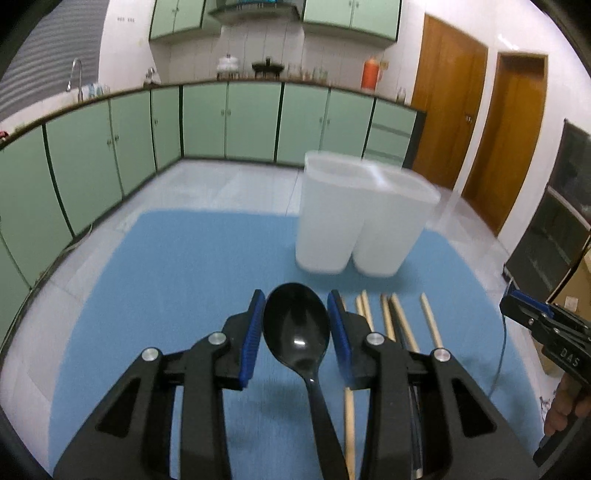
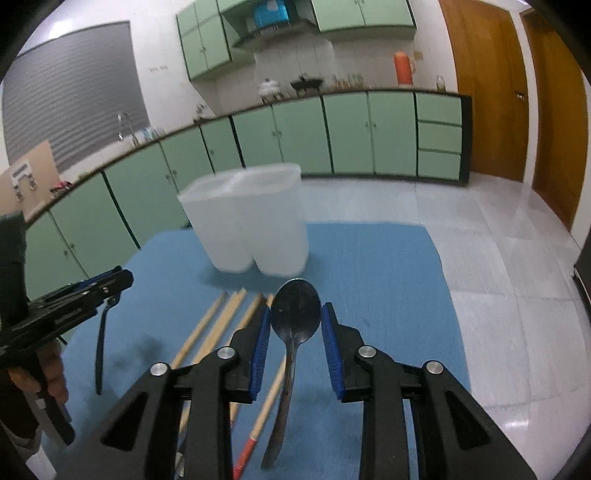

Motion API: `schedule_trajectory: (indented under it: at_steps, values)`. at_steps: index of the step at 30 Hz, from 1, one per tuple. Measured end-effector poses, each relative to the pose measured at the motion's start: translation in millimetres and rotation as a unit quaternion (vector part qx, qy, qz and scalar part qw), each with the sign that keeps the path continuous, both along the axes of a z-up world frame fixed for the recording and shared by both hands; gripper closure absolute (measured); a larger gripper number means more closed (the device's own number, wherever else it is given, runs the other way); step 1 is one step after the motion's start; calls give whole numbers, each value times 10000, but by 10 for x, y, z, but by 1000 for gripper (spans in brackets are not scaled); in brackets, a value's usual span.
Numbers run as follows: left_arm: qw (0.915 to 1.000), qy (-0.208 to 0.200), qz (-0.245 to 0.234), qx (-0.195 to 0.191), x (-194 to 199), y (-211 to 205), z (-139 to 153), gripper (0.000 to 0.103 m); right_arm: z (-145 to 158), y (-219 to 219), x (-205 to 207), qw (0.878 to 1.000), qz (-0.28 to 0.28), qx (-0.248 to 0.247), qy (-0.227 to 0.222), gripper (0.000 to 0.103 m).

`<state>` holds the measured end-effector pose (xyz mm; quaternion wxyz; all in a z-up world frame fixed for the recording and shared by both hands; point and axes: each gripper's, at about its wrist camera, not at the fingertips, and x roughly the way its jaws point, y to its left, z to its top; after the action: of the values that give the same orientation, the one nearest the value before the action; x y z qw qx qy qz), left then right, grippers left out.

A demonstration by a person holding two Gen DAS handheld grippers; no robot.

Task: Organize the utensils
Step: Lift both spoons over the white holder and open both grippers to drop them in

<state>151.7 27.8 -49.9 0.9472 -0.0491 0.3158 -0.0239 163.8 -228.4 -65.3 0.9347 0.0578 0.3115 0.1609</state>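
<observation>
Spoons are being carried — left gripper [image 1: 295, 325] clasping black spoon [image 1: 297, 328], right gripper [image 2: 295, 325] clasping metal spoon [image 2: 295, 314] — with the holder [image 2: 251, 221] sitting at eleven o'clock of the right one.

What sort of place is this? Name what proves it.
Most likely a home kitchen: green base cabinets run under a long counter, a tap stands at its left end, and a range hood hangs over a cooker with a pot.

A glossy black plastic spoon [image 1: 297, 328] hangs above the blue mat, bowl forward, handle trailing low. A dark metal spoon [image 2: 295, 314] is lifted likewise. Wooden chopsticks [image 1: 400, 323] lie side by side on the mat, just before an upright translucent white two-compartment holder [image 1: 354, 218].
</observation>
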Motion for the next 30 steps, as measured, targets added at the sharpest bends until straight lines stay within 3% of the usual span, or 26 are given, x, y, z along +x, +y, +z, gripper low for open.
schedule_trajectory:
  at_steps: [10,19,24,30]
  values:
    - [9944,-1053,-41,-57,239,-52,577,70,604,-53,165,9961,96,306,-824,75]
    - [9796,-2002,-147,61,878,-281,1120,70,1183,103,743,9859,59,257,-1651,75]
    - [9746,-2228,-214,100,1328,-387,1148,70,1231,266,1140,9838,-22,205,-1781,75]
    - [9742,-2245,-224,-42,1669,-376,1019,70,1054,444,1573,9853,-70,21,-1709,75]
